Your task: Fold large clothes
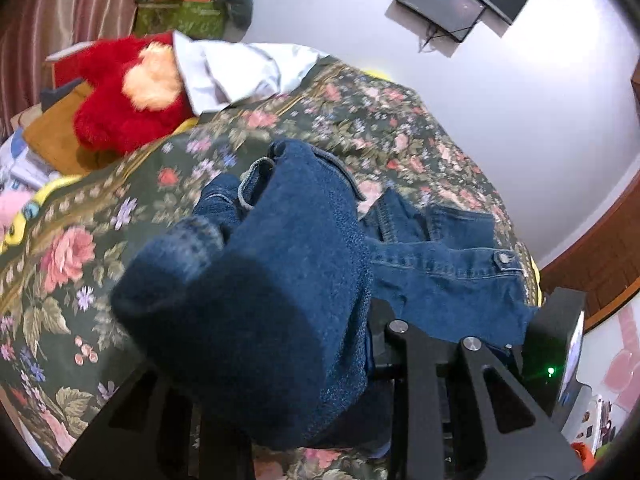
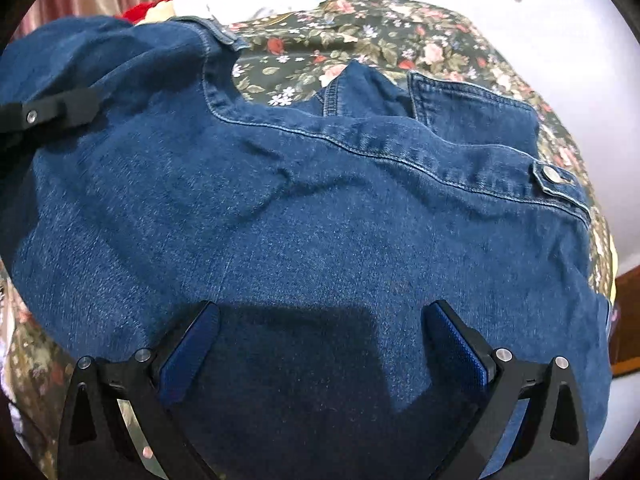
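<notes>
My left hand-held gripper [image 1: 304, 360] is clamped on a bunched fold of the denim jacket [image 2: 320, 220], lifting it off the floral bedspread [image 1: 80, 240]. My right hand-held gripper [image 2: 320, 344] hangs wide open over the jacket's spread back, gripping nothing.

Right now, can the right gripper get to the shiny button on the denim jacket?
Probably yes. The right gripper hovers open over the denim jacket, and the metal snap button lies uncovered ahead to its right, with only flat denim between them.
</notes>
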`<state>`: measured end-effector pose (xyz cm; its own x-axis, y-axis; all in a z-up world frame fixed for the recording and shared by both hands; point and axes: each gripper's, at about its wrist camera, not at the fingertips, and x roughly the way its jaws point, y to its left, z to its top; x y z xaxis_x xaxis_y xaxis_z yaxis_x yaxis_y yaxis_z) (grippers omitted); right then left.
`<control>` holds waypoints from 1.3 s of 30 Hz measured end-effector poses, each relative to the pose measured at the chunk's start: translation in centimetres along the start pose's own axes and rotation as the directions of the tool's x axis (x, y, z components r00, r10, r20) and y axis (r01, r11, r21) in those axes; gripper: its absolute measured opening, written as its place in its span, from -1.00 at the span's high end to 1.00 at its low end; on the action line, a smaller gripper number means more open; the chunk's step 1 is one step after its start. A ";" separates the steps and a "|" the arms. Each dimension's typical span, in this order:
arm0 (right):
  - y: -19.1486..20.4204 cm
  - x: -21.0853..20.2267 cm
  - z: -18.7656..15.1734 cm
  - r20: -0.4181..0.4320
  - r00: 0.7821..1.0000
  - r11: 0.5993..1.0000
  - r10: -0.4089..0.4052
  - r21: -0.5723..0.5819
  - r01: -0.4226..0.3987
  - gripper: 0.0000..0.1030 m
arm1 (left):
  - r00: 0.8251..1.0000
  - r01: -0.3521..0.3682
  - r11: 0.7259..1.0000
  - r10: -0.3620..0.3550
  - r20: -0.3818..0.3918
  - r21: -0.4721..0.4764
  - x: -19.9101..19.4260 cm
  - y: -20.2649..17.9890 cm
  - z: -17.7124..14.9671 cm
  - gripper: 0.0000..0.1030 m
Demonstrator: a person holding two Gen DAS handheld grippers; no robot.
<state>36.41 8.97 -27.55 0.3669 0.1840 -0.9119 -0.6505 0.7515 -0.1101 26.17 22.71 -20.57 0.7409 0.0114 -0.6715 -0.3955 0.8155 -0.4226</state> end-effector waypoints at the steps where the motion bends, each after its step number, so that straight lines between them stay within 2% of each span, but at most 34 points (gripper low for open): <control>1: -0.5 -0.2 0.0 -0.008 1.000 0.999 0.024 0.023 -0.024 -1.00 | 1.000 0.002 1.000 -0.002 0.012 0.014 -0.3 -0.6 0.2 0.42; 3: -2.3 -1.6 -0.4 -0.006 0.997 0.993 0.077 0.092 -0.076 -1.00 | 0.999 0.014 0.999 -0.016 0.036 0.047 -0.8 -2.2 0.9 0.43; 5: -3.9 -3.0 -1.2 0.021 0.996 0.987 0.089 0.133 -0.091 -1.00 | 0.998 0.024 0.996 -0.028 0.056 0.086 -1.3 -4.2 1.5 0.43; 9: -7.9 -7.2 -4.4 0.092 0.996 0.986 0.014 0.164 -0.029 -1.00 | 0.994 0.054 0.986 -0.068 0.085 0.157 -2.1 -8.8 2.6 0.43; 13: -12.6 -11.5 -8.5 0.148 0.986 0.972 -0.073 0.232 0.037 -1.00 | 0.984 0.106 0.965 -0.136 0.114 0.240 -2.9 -14.9 2.9 0.43; 18: -18.9 -15.7 -13.5 0.190 0.972 0.923 -0.138 0.380 0.057 -1.00 | 0.975 0.146 0.915 -0.198 0.102 0.376 -2.8 -23.0 1.3 0.44; 22: -22.7 -18.2 -17.6 0.208 0.965 0.868 -0.159 0.495 0.036 -1.00 | 0.974 0.180 0.857 -0.223 0.033 0.483 -1.2 -28.8 -2.2 0.45; 25: -25.0 -19.2 -20.1 0.206 0.965 0.829 -0.160 0.560 0.018 -1.00 | 0.978 0.198 0.814 -0.198 -0.059 0.546 0.9 -31.7 -5.7 0.45; 30: -26.3 -19.5 -22.5 0.208 0.968 0.791 -0.143 0.612 -0.014 -1.00 | 0.965 0.239 0.724 -0.100 -0.244 0.647 4.9 -33.1 -12.1 0.44; 34: -26.5 -19.8 -23.7 0.210 0.969 0.777 -0.134 0.629 -0.029 -1.00 | 0.964 0.219 0.650 -0.029 -0.264 0.727 4.9 -33.0 -14.6 0.35; 35: -26.5 -20.0 -23.8 0.211 0.969 0.778 -0.133 0.628 -0.030 -1.00 | 0.961 0.227 0.646 -0.025 -0.277 0.729 4.8 -33.0 -14.6 0.26; 38: -26.1 -20.6 -23.6 0.220 0.966 0.783 -0.138 0.621 -0.029 -1.00 | 0.928 0.308 0.664 -0.053 -0.368 0.682 3.7 -32.3 -13.9 -0.05; 39: -26.0 -21.0 -23.6 0.227 0.964 0.786 -0.140 0.617 -0.032 -1.00 | 0.912 0.345 0.671 -0.075 -0.404 0.656 3.1 -32.0 -13.7 -0.14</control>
<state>29.97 -29.37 -14.89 0.5956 0.2166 -0.7735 -0.1127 0.9760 0.1865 33.70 -11.28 -17.40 0.4860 -0.2841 -0.8265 0.3470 0.9307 -0.1158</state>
